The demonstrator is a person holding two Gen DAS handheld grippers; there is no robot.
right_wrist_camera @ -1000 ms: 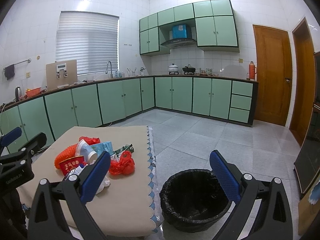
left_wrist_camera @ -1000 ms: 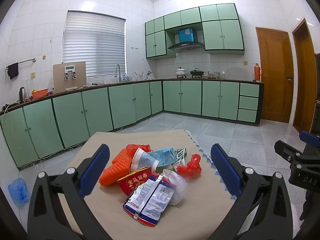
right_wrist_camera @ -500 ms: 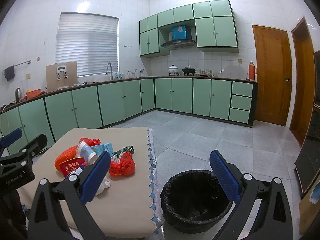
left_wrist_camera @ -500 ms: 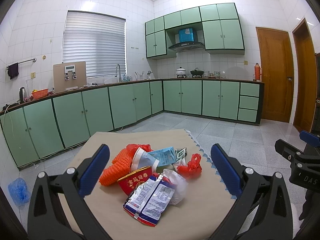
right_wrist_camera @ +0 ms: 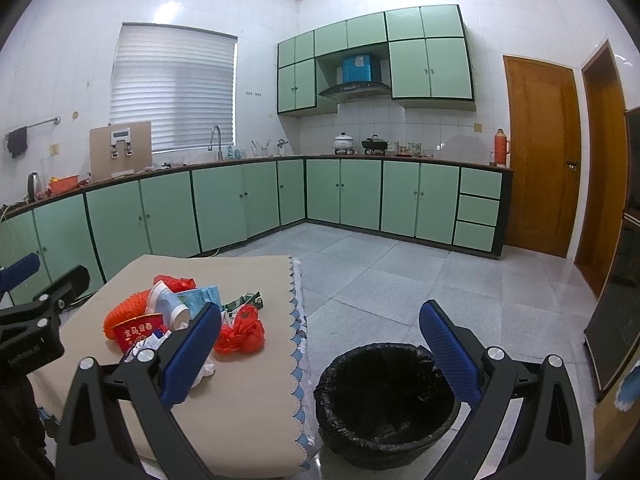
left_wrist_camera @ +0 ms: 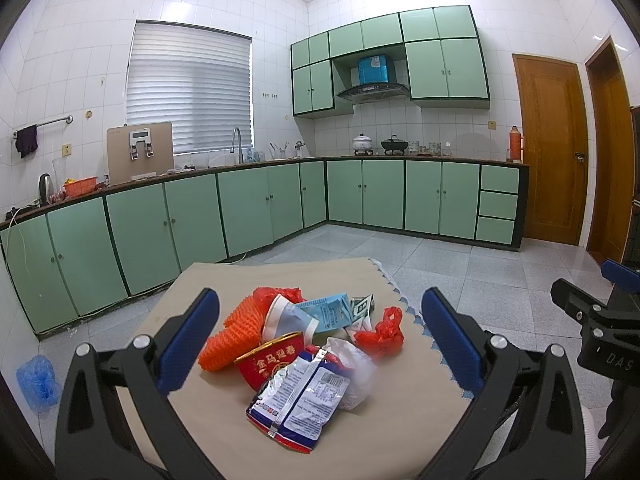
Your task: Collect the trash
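Note:
A pile of trash lies on a small beige-clothed table (left_wrist_camera: pixel 408 396): a foil snack bag (left_wrist_camera: pixel 298 394), a red paper bowl (left_wrist_camera: pixel 269 362), an orange mesh sleeve (left_wrist_camera: pixel 232 334), a paper cup (left_wrist_camera: pixel 282 316), a blue packet (left_wrist_camera: pixel 328 312) and a crumpled red plastic bag (left_wrist_camera: pixel 380 334). My left gripper (left_wrist_camera: pixel 320 336) is open and empty, held above and in front of the pile. My right gripper (right_wrist_camera: pixel 320 350) is open and empty, held to the right of the table (right_wrist_camera: pixel 240 412) above a black-lined bin (right_wrist_camera: pixel 386 398). The red bag (right_wrist_camera: pixel 240 330) also shows in the right wrist view.
The bin stands on the tiled floor just right of the table. Green kitchen cabinets (left_wrist_camera: pixel 200 220) run along the far walls. Wooden doors (right_wrist_camera: pixel 540 156) are at the right. A blue bag (left_wrist_camera: pixel 38 376) lies on the floor at the left.
The right gripper has drifted slightly, so the table and bin sit a little lower and to the right in its view. The left gripper and trash have not moved.

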